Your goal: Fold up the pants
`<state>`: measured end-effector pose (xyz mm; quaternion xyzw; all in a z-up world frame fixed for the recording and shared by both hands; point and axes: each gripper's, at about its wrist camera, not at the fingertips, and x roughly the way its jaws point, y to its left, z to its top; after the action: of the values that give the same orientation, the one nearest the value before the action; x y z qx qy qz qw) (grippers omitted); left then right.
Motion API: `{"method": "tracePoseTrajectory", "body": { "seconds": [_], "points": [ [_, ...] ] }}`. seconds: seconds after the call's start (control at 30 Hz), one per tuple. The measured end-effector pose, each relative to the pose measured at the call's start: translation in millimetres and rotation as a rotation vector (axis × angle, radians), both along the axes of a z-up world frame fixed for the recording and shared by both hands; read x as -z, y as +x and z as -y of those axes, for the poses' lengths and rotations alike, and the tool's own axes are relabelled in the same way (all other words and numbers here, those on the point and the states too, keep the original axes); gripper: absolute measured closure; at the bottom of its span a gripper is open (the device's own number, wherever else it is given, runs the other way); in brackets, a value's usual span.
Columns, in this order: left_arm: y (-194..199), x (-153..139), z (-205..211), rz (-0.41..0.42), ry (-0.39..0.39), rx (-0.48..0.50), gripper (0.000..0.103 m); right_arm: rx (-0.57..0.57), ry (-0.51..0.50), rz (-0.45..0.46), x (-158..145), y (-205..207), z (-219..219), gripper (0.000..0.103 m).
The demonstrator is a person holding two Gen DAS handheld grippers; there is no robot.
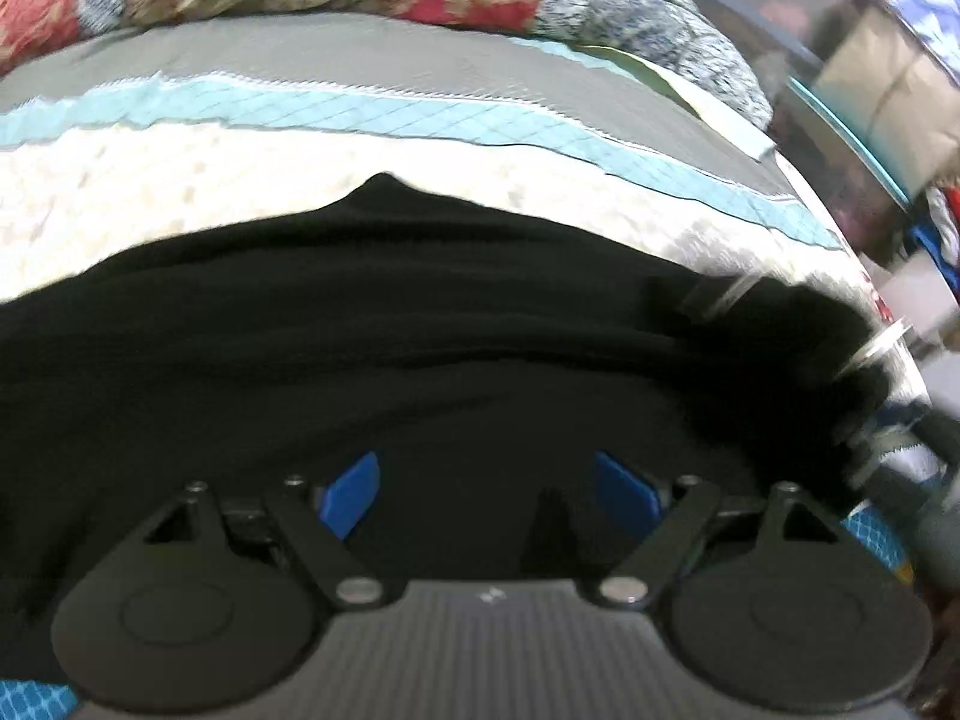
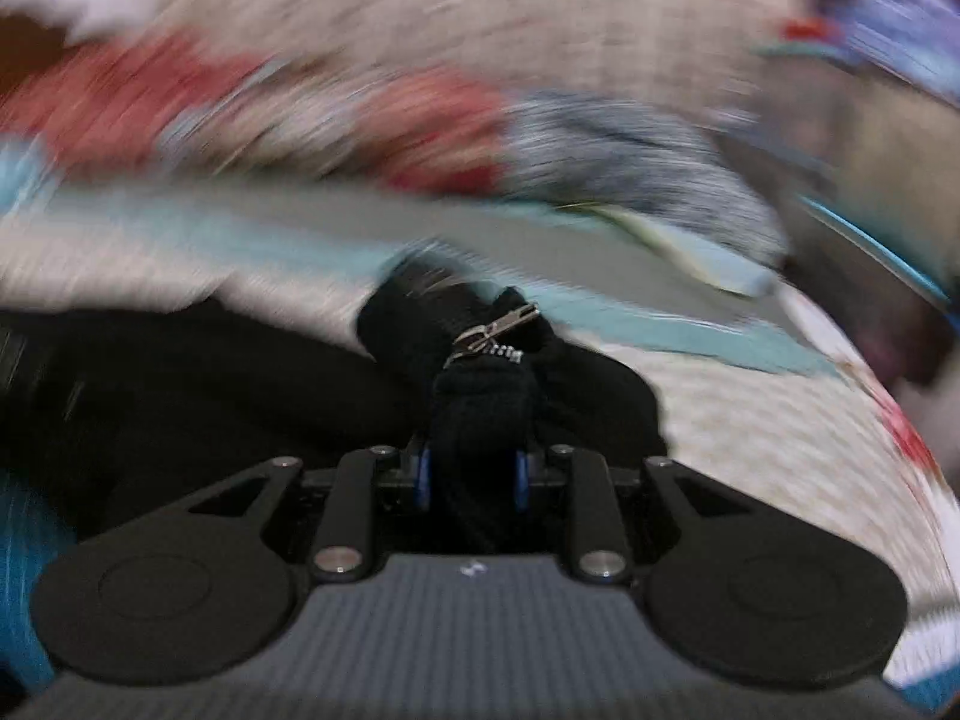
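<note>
Right gripper (image 2: 471, 477) clamps black pants (image 2: 480, 396) bunch, view blurred; left gripper (image 1: 486, 480) wide, empty.

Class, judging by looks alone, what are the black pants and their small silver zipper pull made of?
Black pants: probably soft matte knit or cotton; they bunch and wrinkle between the right gripper pads. Small silver zipper pull: seemingly metal, given its bright glint, though motion blur hides detail.

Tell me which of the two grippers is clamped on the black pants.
The right gripper: its blue pads pinch a bunched fold of the black pants beside the zipper. The left gripper stands wide open over the cloth, gripping nothing.
</note>
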<state>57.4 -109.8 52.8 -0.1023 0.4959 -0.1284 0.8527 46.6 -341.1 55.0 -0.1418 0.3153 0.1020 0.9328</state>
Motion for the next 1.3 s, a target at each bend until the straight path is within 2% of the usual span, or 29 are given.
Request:
{"method": "tracePoseTrajectory", "body": {
  "seconds": [0.07,0.13,0.17,0.23,0.3,0.33,0.4,0.43,0.47,0.53,0.6,0.73,0.83,0.87,0.93,0.97,1.03,1.17,1.23,1.3],
  "points": [
    [0.0,3.0,-5.0,-0.018,-0.013,-0.012,0.022,-0.056,-0.111,-0.054,22.0,1.1,-26.8,0.071],
    [-0.8,4.4,-5.3,-0.028,-0.024,-0.008,0.022,-0.077,-0.263,0.016,37.2,-9.6,-43.7,0.068],
    [0.3,3.6,-3.7,-0.027,-0.023,0.002,0.022,-0.075,-0.299,0.034,36.1,-13.6,-45.3,0.066],
    [3.7,1.0,3.2,-0.014,-0.017,0.026,0.022,-0.049,-0.267,0.028,22.2,-18.7,-36.8,0.052],
    [8.9,-2.9,12.7,-0.003,-0.022,0.049,0.022,-0.03,-0.159,0.041,1.1,-28.6,-18.2,0.023],
    [11.9,-5.2,18.6,0.002,-0.031,0.06,0.021,-0.02,-0.096,0.063,-10.2,-36.1,-8.2,0.022],
    [16.5,-8.8,30.8,0.01,-0.05,0.08,0.021,-0.01,0.021,0.076,-28.4,-48.3,8.9,0.024],
    [18.1,-9.7,36.8,0.013,-0.057,0.09,0.02,-0.001,0.077,0.075,-33.4,-49.6,17.5,0.03],
    [19.8,-10.5,44.7,0.018,-0.063,0.103,0.02,0.02,0.141,0.068,-37.4,-50.9,28.2,0.039],
    [20.9,-9.5,59.1,0.029,-0.063,0.125,0.02,0.082,0.238,0.027,-34.8,-47.1,41.9,0.076],
    [22.0,-5.4,73.5,0.031,-0.048,0.148,0.02,0.164,0.307,-0.011,-23.3,-37.7,55.2,0.086],
    [27.7,12.8,94.7,0.024,0.049,0.163,0.022,0.239,0.478,-0.113,4.2,-17.6,59.4,0.087],
    [29.3,31.4,101.0,0.022,0.166,0.174,0.017,0.169,0.519,-0.193,17.3,-16.7,34.5,0.083],
    [27.8,33.2,101.2,0.037,0.18,0.18,0.016,0.164,0.502,-0.203,21.0,-15.0,25.3,0.083],
    [24.4,30.9,100.6,0.05,0.201,0.19,0.016,0.153,0.411,-0.165,19.3,-18.4,6.0,0.082],
    [22.3,27.4,99.0,0.047,0.198,0.188,0.016,0.154,0.394,-0.162,14.6,-20.4,1.1,0.082],
    [16.5,13.7,90.0,0.045,0.159,0.181,0.018,0.146,0.425,-0.156,1.3,-29.4,-0.5,0.081],
    [-11.5,-17.5,45.6,0.117,0.067,0.158,0.016,0.067,0.454,-0.067,-24.5,-62.8,-9.0,0.071],
    [-28.3,-25.0,13.1,0.129,0.047,0.12,0.016,0.033,0.477,-0.072,-29.6,-72.6,-21.6,0.071],
    [-49.6,-27.6,-24.6,0.127,0.043,0.072,0.016,0.007,0.534,-0.119,-26.3,-68.5,-33.3,0.071]
  ]
}}
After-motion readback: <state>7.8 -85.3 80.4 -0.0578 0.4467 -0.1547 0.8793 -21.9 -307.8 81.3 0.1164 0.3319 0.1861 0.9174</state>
